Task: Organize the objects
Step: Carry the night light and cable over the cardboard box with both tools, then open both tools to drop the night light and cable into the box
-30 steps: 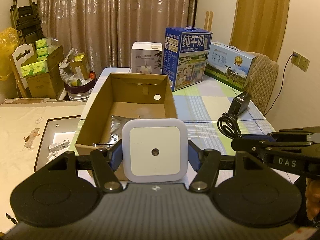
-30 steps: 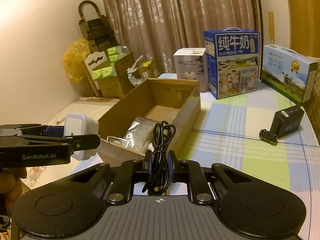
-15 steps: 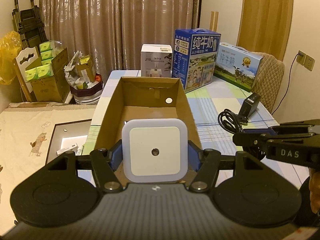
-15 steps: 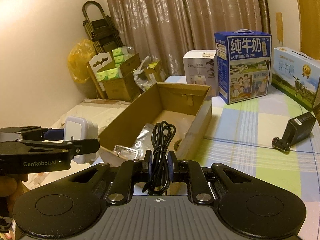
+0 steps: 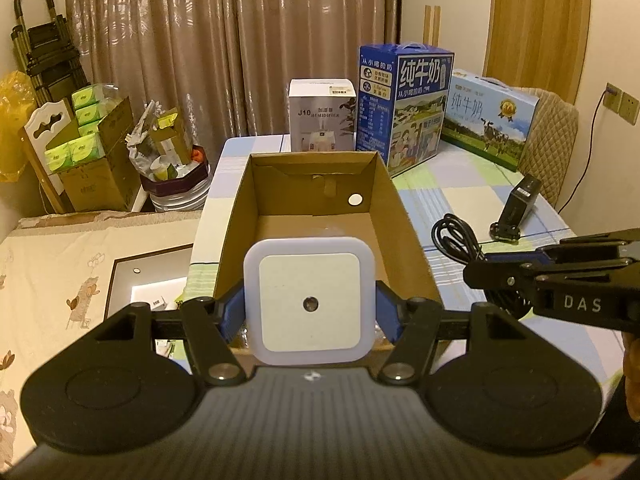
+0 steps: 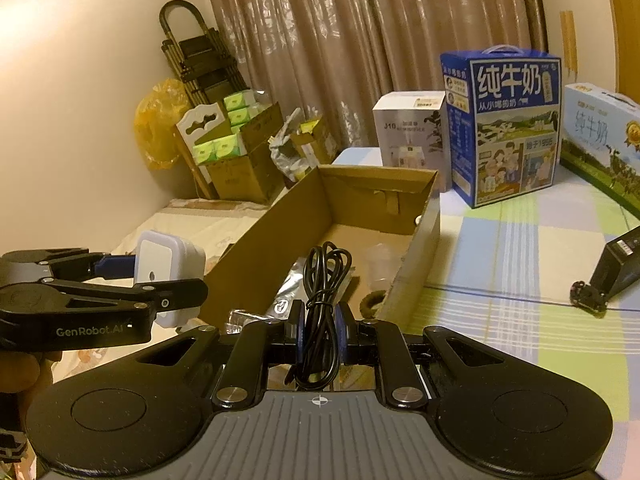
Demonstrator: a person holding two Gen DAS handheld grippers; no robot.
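Observation:
My left gripper [image 5: 310,312] is shut on a white square night light [image 5: 310,300] and holds it in front of the near end of the open cardboard box [image 5: 396,208]. In the right wrist view the night light [image 6: 168,268] sits left of the box [image 6: 424,240]. My right gripper [image 6: 320,322] is shut on a coiled black cable [image 6: 324,280] and holds it above the box's near end. In the left wrist view the cable [image 5: 456,244] hangs right of the box. A silver foil packet [image 6: 292,292] lies inside the box.
A black adapter [image 5: 520,208] lies on the checked tablecloth [image 6: 520,264] right of the box. A white humidifier box [image 5: 322,116] and two blue milk cartons [image 5: 404,104] stand at the back. Cardboard boxes and bags [image 5: 92,160] crowd the floor on the left.
Both grippers have moved closer to the box with their loads held. The left one has shifted right and now lines up with the box's near end.

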